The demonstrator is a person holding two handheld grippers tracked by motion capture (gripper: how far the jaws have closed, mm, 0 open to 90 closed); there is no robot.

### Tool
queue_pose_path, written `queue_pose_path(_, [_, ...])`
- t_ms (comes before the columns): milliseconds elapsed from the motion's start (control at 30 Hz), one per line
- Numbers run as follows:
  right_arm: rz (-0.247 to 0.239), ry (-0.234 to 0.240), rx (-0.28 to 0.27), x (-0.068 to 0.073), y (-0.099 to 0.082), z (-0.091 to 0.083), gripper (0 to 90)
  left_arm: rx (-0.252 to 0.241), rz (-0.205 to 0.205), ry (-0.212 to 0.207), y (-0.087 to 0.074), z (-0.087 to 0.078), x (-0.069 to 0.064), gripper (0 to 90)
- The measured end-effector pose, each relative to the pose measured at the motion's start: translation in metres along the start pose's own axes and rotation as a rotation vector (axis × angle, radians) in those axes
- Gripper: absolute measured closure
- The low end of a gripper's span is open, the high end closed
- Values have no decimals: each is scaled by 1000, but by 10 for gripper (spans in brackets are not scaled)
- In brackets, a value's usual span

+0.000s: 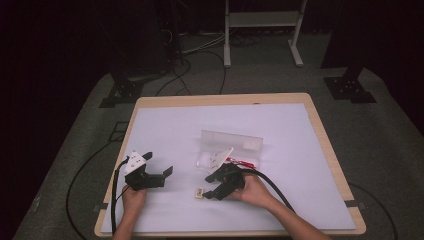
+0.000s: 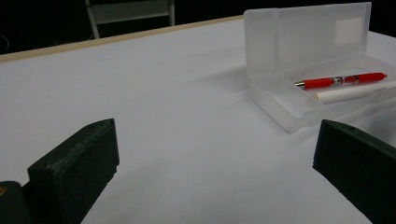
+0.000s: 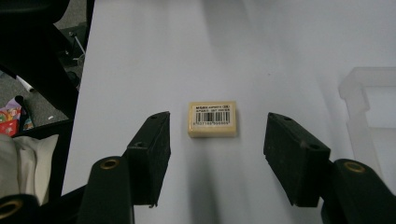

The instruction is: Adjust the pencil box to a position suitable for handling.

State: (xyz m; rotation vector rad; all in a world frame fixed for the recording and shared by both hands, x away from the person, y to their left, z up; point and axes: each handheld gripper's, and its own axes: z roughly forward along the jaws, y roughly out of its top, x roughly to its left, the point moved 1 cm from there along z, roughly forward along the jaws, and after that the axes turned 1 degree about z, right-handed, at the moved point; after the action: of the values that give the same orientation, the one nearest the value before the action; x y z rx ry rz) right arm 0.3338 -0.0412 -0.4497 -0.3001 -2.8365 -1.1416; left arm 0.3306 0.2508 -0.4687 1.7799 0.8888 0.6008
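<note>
A small cream eraser (image 3: 212, 120) with a barcode label lies flat on the white mat, near the front edge in the high view (image 1: 199, 192). My right gripper (image 3: 217, 122) is open, its jaws standing either side of the eraser with a gap on each side. From above, the right gripper (image 1: 207, 187) points left at the eraser. My left gripper (image 1: 159, 164) rests open at the front left with nothing between its jaws (image 2: 215, 140). A clear pencil case (image 2: 303, 60) lies open in the middle, holding a red pen (image 2: 343, 80) and a white stick (image 2: 350, 94).
The white mat (image 1: 170, 130) covers a wooden table (image 1: 327, 145). The open pencil case (image 1: 231, 145) sits just behind my right hand, its corner showing in the right gripper view (image 3: 369, 107). Black cables trail off both grippers towards the front edge.
</note>
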Motion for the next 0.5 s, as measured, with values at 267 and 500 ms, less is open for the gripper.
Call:
queue_pose_path(267, [-13,-6,13,3,1,7,399,0,0,1,0,0,0,0])
queue_pose_path(500, [-20,-8,11,5,4,14,400,0,2,1,0,0,0,0])
